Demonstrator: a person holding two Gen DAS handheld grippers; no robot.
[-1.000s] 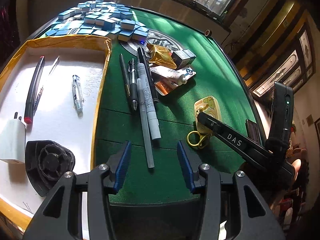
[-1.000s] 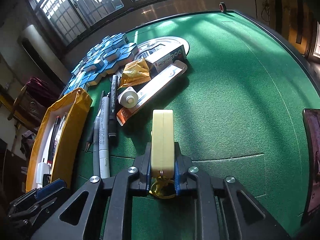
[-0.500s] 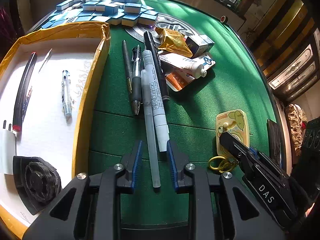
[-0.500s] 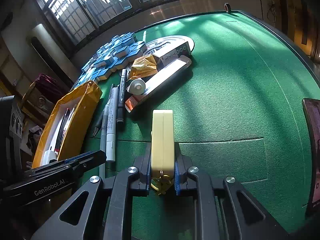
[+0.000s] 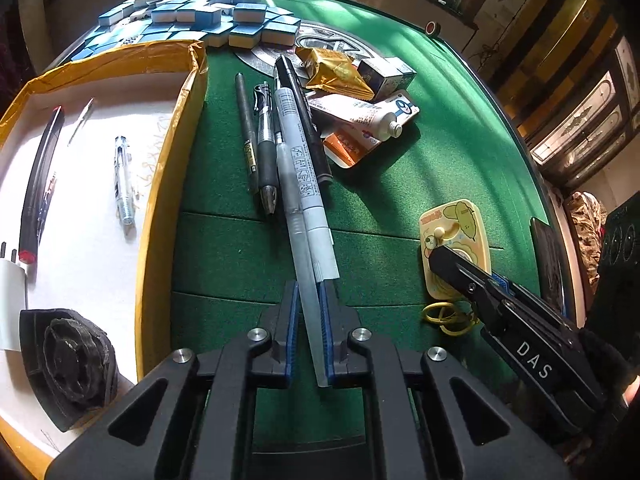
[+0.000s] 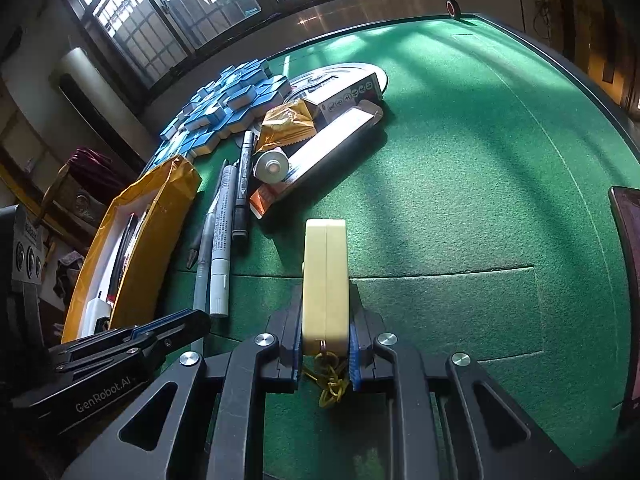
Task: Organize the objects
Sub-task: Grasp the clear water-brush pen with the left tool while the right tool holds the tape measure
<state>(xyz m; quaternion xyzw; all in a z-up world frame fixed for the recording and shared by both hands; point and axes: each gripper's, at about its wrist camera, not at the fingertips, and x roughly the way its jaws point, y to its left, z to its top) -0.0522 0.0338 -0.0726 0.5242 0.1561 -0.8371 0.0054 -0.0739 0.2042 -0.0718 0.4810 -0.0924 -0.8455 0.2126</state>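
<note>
Presently, a translucent grey pen [image 5: 306, 280] is pinched between the left gripper [image 5: 309, 312] jaws, its barrel on the green table [image 5: 440, 160] beside the tray [image 5: 160, 200]. A yellow case [image 6: 325, 280] is clamped edge-up by the right gripper [image 6: 325, 344].

The left gripper [image 5: 309, 332] sank, its jaws apparently clamping the translucent pen [image 5: 298, 216]

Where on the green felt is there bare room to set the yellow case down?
The felt right of the long box lies bare out to the table's far rim, and also just ahead of the right gripper, which holds the yellow case. Crowded: the pens beside the yellow-edged tray, the toothpaste tube pile, and the blue tiles beyond.
</note>
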